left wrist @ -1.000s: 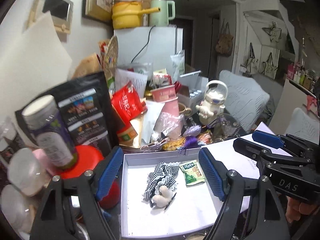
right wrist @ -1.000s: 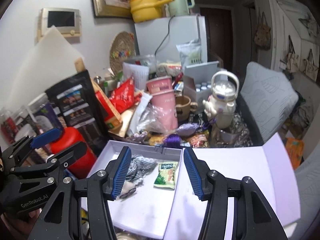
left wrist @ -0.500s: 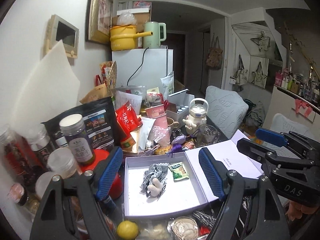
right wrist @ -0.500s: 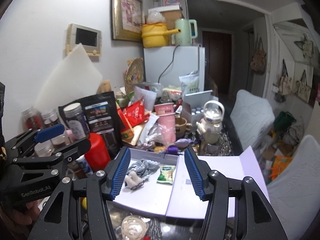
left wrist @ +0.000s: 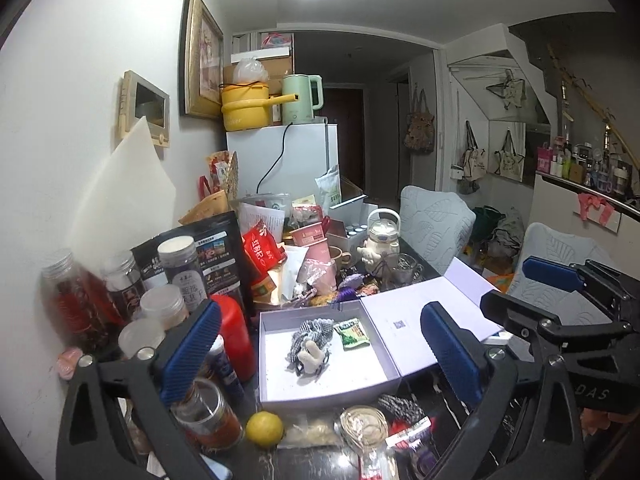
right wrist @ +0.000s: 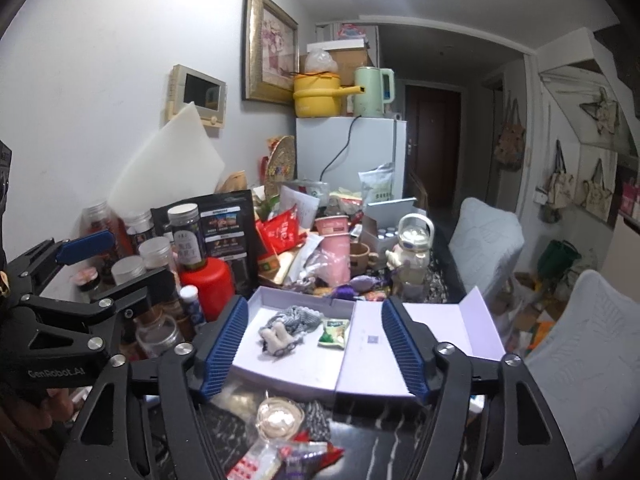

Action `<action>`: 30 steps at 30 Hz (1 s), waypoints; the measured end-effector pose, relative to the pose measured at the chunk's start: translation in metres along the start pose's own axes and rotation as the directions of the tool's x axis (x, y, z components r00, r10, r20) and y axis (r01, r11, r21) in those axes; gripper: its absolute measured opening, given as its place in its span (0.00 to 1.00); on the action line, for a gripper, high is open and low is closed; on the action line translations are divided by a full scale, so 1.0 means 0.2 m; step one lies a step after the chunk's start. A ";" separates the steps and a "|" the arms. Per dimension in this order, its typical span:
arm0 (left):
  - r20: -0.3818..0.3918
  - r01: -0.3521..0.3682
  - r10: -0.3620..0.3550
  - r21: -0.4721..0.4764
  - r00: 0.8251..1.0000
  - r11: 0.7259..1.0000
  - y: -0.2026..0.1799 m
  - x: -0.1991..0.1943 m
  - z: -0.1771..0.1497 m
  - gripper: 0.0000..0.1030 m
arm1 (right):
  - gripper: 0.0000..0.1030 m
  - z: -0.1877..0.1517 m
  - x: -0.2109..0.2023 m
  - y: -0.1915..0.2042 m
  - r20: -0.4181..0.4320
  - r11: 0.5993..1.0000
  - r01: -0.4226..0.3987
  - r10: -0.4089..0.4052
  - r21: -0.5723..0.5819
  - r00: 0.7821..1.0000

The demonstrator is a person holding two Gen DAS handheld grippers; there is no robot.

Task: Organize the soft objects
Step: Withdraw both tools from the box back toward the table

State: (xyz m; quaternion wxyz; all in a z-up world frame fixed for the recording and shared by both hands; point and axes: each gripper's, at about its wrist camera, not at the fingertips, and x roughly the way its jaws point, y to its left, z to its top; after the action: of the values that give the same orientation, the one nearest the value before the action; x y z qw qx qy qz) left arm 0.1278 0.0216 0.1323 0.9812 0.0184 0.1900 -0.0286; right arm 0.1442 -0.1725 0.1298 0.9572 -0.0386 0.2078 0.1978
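Both grippers hang with jaws spread wide and empty, the left gripper [left wrist: 318, 356] marked "GenRobot.AI", the right gripper [right wrist: 316, 346] marked "DAS". Framed between each pair of jaws, ahead of them, the white box [left wrist: 276, 376] holds a checked plush toy [left wrist: 310, 340] beside a green snack packet [left wrist: 351, 333]

The left tongs [right wrist: 80, 344] carry "GenRobot.AI" in white on their black body. The right tongs [left wrist: 560, 344] show "DAS" (the start of the word is cut off). Print on the red packet [left wrist: 262, 250], black bag [right wrist: 224, 228] and jars is too small to read.
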 end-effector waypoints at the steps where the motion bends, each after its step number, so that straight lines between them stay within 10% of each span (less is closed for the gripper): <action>1: -0.001 0.002 -0.002 -0.004 1.000 1.000 0.00 -0.02 -0.01 0.98 | 0.74 -0.02 -0.03 0.01 0.007 1.000 -0.004 0.004 0.000 1.000; 30: -0.151 0.049 -0.057 -0.055 0.987 0.997 0.03 -0.03 -0.59 0.98 | 0.79 -0.62 -0.08 0.10 -0.152 1.000 0.004 -0.004 0.002 0.988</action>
State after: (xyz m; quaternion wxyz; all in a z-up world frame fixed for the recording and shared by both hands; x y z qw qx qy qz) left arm 0.0795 0.0343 0.0253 0.9628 -0.0096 0.2658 -0.0485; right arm 0.0749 -0.1794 0.0234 0.9390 -0.0528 0.2804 0.1922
